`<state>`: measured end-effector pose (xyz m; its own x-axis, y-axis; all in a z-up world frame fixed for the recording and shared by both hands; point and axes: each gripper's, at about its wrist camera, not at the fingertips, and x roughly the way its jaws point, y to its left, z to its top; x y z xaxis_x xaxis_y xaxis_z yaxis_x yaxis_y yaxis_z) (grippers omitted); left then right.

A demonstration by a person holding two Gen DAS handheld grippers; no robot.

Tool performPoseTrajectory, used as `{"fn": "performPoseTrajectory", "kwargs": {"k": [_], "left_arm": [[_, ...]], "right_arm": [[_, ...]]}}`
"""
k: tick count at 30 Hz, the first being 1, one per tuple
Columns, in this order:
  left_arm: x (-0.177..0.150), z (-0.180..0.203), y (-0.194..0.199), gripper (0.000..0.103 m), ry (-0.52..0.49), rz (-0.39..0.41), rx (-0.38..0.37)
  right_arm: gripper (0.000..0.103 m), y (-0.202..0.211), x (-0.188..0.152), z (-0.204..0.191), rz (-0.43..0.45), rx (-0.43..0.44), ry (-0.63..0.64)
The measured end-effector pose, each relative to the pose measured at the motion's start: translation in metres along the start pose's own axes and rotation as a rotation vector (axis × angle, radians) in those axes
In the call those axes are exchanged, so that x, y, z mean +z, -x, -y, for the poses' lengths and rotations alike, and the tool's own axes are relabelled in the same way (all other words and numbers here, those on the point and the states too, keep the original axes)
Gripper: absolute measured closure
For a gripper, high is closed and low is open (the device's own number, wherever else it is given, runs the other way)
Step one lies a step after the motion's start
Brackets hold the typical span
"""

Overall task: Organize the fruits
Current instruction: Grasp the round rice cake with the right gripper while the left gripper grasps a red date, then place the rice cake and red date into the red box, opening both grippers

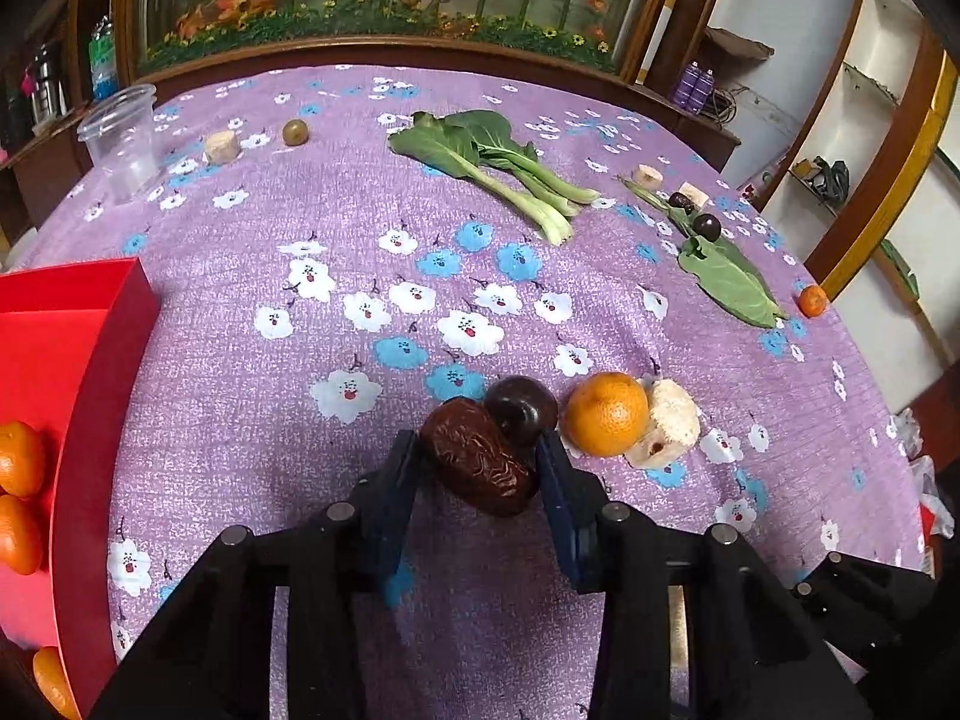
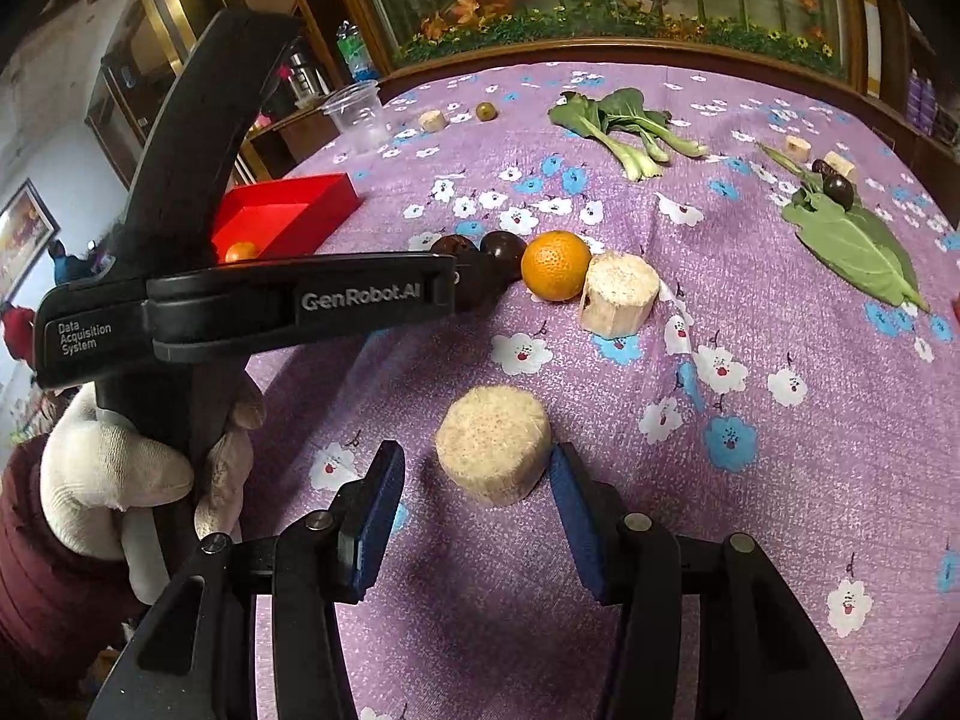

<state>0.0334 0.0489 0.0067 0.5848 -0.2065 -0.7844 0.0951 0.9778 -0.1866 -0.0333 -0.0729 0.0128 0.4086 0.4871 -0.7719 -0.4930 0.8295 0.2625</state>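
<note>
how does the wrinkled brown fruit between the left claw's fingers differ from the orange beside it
The wrinkled brown fruit is dark reddish brown, while the orange is bright orange. The brown fruit's skin is deeply creased and shrivelled; the orange's is only finely dimpled. The brown fruit is oblong and lies lengthwise; the orange is round. The brown fruit sits between the fingers of the left claw; the orange lies outside them. Both rest on the purple flowered tablecloth.

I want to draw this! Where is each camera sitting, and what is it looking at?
Left wrist: rides the left gripper, looking down its jaws at a wrinkled brown date; only the gripper's black arms show.
Right wrist: rides the right gripper, looking at a pale round cut stalk piece; a white-gloved hand shows.
Both see the round orange tangerine and red box.
</note>
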Motion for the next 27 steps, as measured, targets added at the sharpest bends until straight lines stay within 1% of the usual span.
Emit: {"fn": "performPoseTrajectory", "kwargs": {"k": [3, 4, 5, 8, 10, 11, 13, 16, 19, 21, 22, 23, 24, 27], "left_arm": [[-0.002, -0.001, 0.002, 0.066, 0.01, 0.002, 0.0], [-0.002, -0.001, 0.005, 0.069, 0.008, 0.005, 0.003], [-0.003, 0.0, 0.008, 0.075, 0.002, 0.013, 0.005], [-0.003, 0.004, 0.017, 0.078, -0.014, 0.026, 0.014], [-0.005, 0.006, 0.022, 0.078, -0.029, 0.037, 0.023], [-0.006, 0.007, 0.023, 0.078, -0.03, 0.037, 0.023], [-0.008, 0.006, 0.023, 0.078, -0.021, 0.031, 0.018], [-0.007, 0.004, 0.016, 0.077, -0.015, 0.011, 0.007], [-0.004, 0.0, 0.006, 0.066, 0.001, -0.015, 0.017], [-0.005, 0.0, 0.004, 0.065, -0.006, -0.009, 0.019], [-0.005, 0.001, 0.005, 0.073, -0.015, -0.006, 0.031], [-0.006, 0.001, 0.005, 0.078, -0.013, -0.011, 0.034], [-0.007, 0.001, 0.007, 0.078, -0.008, -0.01, 0.035], [-0.012, -0.002, 0.021, 0.078, 0.006, 0.024, 0.037]], "right_arm": [[0.048, 0.0, -0.001, -0.003, -0.003, -0.022, 0.014], [0.048, -0.001, -0.001, -0.003, -0.003, -0.024, 0.015], [0.048, -0.001, -0.001, -0.003, -0.003, -0.027, 0.015], [0.049, -0.001, -0.001, -0.004, -0.003, -0.04, 0.018], [0.057, -0.002, -0.001, -0.006, -0.003, -0.067, 0.025], [0.064, -0.002, 0.0, -0.006, -0.003, -0.085, 0.026], [0.064, -0.002, 0.0, -0.005, -0.001, -0.09, 0.02], [0.064, -0.001, 0.0, -0.003, 0.002, -0.088, 0.008], [0.064, -0.001, -0.001, -0.005, 0.003, -0.101, 0.006], [0.063, -0.001, -0.001, -0.007, 0.005, -0.109, -0.002], [0.063, -0.001, -0.001, -0.007, 0.006, -0.112, -0.002], [0.063, -0.001, -0.001, -0.008, 0.006, -0.116, -0.002], [0.063, -0.001, -0.001, -0.009, 0.007, -0.119, -0.001], [0.064, 0.003, -0.002, -0.01, 0.01, -0.113, -0.003]]}}
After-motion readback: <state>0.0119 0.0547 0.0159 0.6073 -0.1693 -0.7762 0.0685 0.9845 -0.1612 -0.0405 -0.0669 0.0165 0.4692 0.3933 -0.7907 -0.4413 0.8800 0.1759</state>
